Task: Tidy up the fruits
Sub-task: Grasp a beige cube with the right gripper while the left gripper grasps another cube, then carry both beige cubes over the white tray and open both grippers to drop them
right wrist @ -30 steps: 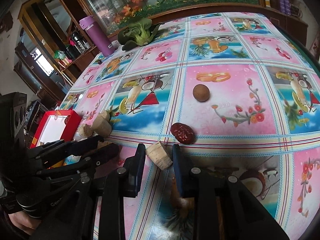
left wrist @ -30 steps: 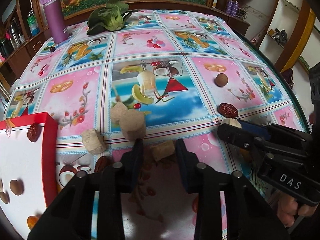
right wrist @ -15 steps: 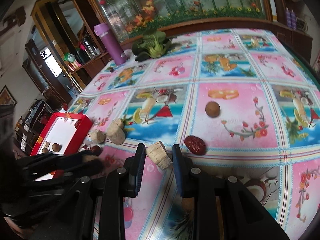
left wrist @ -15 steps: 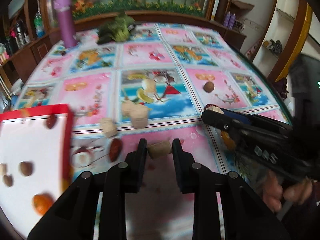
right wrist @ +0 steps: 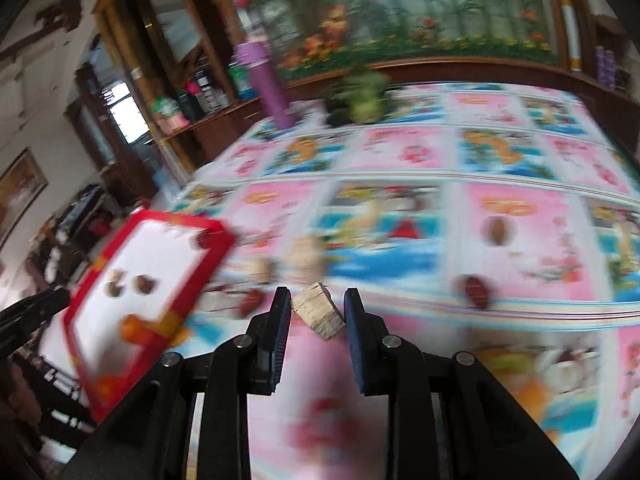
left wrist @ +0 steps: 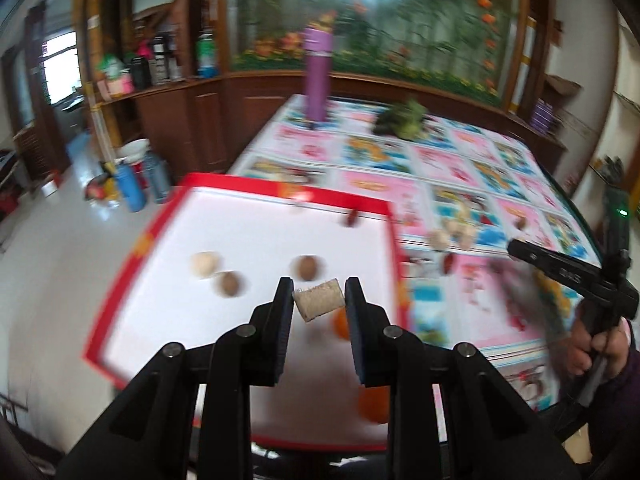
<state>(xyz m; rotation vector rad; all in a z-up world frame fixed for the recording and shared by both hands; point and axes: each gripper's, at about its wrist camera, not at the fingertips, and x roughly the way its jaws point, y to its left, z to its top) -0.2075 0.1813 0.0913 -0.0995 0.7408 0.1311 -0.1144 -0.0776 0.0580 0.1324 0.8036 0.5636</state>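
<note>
No text, label or number can be read. The right gripper, seen at the right of the left wrist view, carries pale lettering on its black body, but motion blur leaves it illegible.

In my left wrist view the tray fills the centre-left, the table stretching to its right. Three round fruits lie in the tray's middle. A bottle stands at upper centre, leafy greens to its right.
</note>
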